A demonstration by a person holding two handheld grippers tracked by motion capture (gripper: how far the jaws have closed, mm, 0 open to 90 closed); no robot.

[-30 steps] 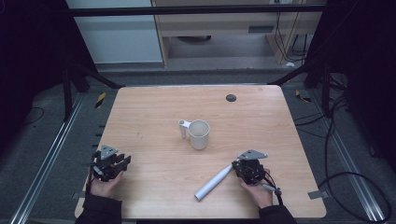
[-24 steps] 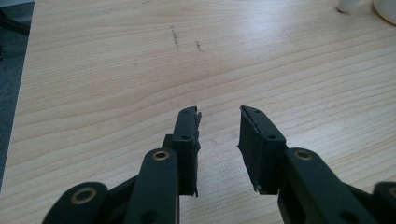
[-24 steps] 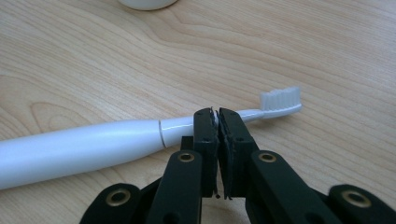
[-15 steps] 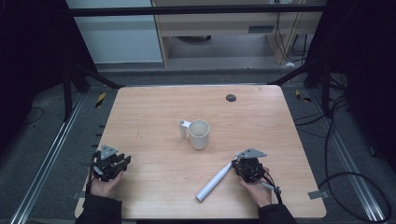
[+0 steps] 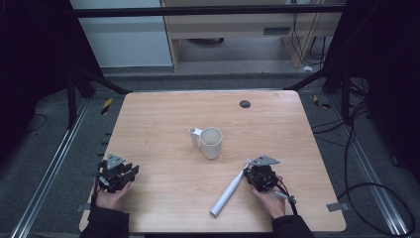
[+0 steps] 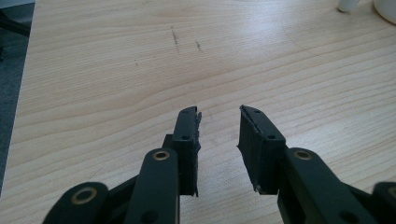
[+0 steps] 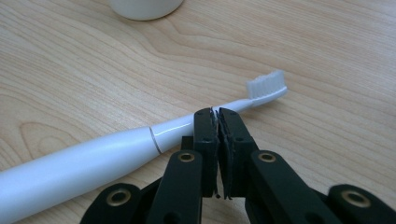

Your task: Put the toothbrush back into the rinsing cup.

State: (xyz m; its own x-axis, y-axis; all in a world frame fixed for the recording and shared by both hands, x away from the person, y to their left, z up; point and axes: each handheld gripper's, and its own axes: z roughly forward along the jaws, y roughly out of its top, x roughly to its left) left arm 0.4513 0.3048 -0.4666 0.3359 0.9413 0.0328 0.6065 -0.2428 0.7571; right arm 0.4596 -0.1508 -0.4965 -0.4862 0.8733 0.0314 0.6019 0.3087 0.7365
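Right gripper view: unbranded white toothbrush (image 7: 93, 156) beside pinched-together right hand-held gripper (image 7: 218, 114); left hand-held gripper (image 6: 219, 114) agape.

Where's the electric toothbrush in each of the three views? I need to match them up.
High view: the toothbrush lies diagonally at bottom centre, just left of the right gripper.
Left gripper view: not in this picture.
Right gripper view: it runs from lower left to its bristle head at centre right, just beyond the shut jaws.
Shared landmark: the white mug, at the top edge of the right gripper view.
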